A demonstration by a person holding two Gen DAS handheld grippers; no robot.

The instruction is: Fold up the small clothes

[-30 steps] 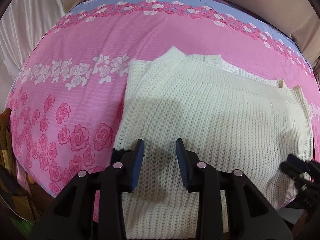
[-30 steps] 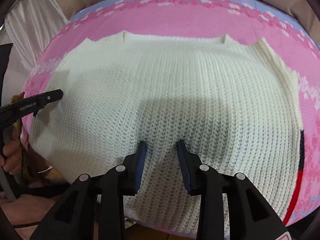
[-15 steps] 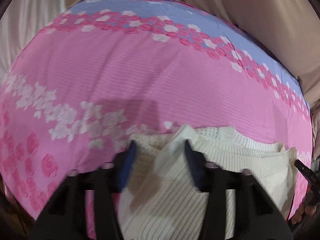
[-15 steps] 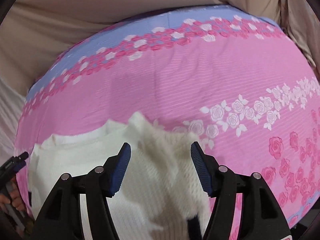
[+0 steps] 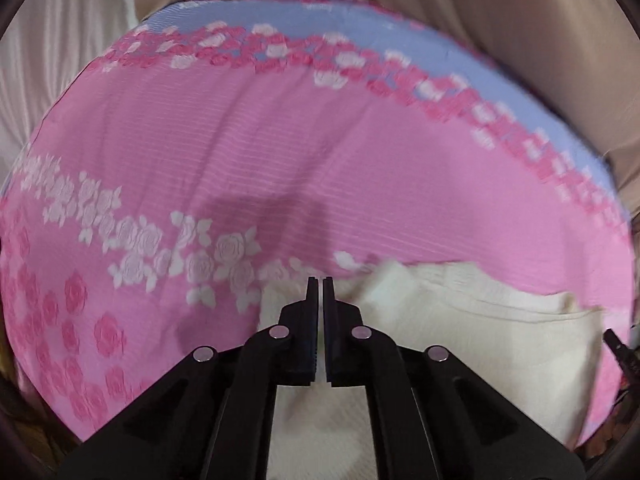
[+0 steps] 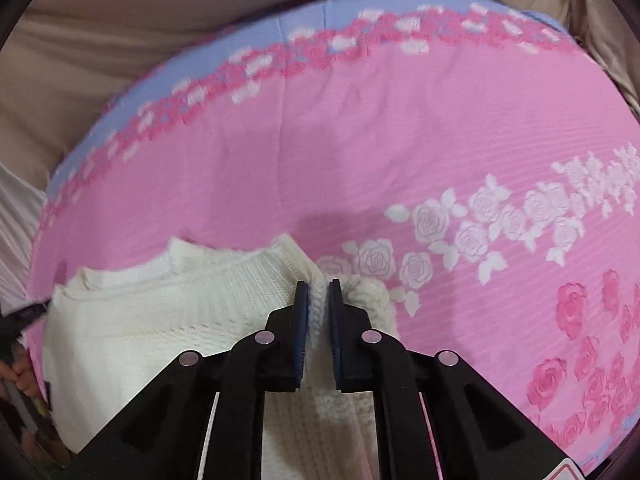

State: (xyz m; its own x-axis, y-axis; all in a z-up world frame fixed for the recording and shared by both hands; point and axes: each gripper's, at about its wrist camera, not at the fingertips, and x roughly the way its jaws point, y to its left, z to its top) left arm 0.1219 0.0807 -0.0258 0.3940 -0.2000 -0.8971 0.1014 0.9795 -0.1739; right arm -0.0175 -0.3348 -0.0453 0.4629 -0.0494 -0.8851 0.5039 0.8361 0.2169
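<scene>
A cream knitted sweater [image 5: 480, 340] lies flat on the pink rose-print bedspread [image 5: 280, 160]. My left gripper [image 5: 320, 280] is shut over the sweater's far left corner, its pads nearly touching with a thin sliver of white fabric between them. In the right wrist view the same sweater [image 6: 180, 320] fills the lower left. My right gripper [image 6: 319, 284] is at its far right corner by the ribbed edge; its jaws are closing and a ridge of knit is pinched between the blue pads.
The bedspread [image 6: 400, 140] stretches beyond the sweater to a blue band at its far edge. Beige fabric [image 5: 480, 8] and a white curtain [image 5: 60, 40] rise behind it. A hand [image 6: 20, 376] holding the other gripper shows at the left edge.
Both grippers moved from the near part of the sweater to its far edge. Each stood open over a corner half a second ago and has now closed on the knit.
</scene>
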